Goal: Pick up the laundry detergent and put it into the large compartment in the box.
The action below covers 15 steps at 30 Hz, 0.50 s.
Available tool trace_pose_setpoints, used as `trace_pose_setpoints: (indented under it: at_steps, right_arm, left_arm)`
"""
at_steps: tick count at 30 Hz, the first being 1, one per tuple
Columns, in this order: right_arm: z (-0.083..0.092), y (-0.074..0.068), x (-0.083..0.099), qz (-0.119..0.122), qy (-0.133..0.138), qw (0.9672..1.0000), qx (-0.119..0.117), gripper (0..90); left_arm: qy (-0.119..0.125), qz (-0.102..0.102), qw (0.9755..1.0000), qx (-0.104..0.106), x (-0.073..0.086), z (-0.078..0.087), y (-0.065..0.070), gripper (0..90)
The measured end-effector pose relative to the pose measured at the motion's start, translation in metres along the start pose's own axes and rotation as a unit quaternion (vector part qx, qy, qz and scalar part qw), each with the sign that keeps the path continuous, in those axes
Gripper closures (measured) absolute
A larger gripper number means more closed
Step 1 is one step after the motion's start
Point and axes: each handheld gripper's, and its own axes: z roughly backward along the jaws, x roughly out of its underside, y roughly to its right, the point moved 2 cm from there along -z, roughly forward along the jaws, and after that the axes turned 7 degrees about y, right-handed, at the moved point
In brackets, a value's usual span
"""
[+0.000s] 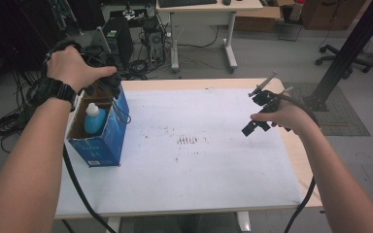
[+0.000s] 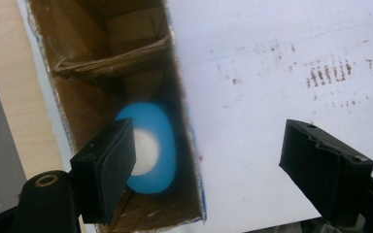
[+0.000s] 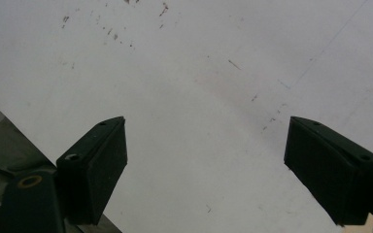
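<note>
The left hand [image 1: 73, 65], wristwatch on, holds its tool [image 2: 209, 165] pointing down at the frame's upper left, jaws wide apart. The right tool [image 1: 260, 109], mid-right, hangs with jaws spread, nothing between them.

Looked down along two black rubber-padded jaws, spread wide with nothing between, over a white, speckled table sheet [image 3: 199, 97]; dark edge at lower left.

Setting: lab or office workroom. Grey floor with loose cable bundles [image 1: 9, 121] at left; computer tower [image 1: 118, 39] on the floor beyond the table's far left corner; second desk [image 1: 209, 9] behind; office chair base [image 1: 342, 60] far right; black frame post [image 1: 354, 43].
</note>
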Motion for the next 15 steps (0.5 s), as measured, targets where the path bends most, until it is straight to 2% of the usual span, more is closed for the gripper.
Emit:
trace_pose_setpoints:
  at_steps: [8,15]
  right_arm:
    - [0.0,0.0,0.0,0.001,0.0,1.0,0.0,15.8]
    - [0.001,0.0,0.0,0.0,0.001,1.0,0.0,15.8]
  left_arm:
    - [0.004,-0.033,0.9994,0.008,-0.003,0.001,0.017,19.8]
    - [0.004,-0.062,0.998,0.015,-0.005,0.001,0.029,19.4]
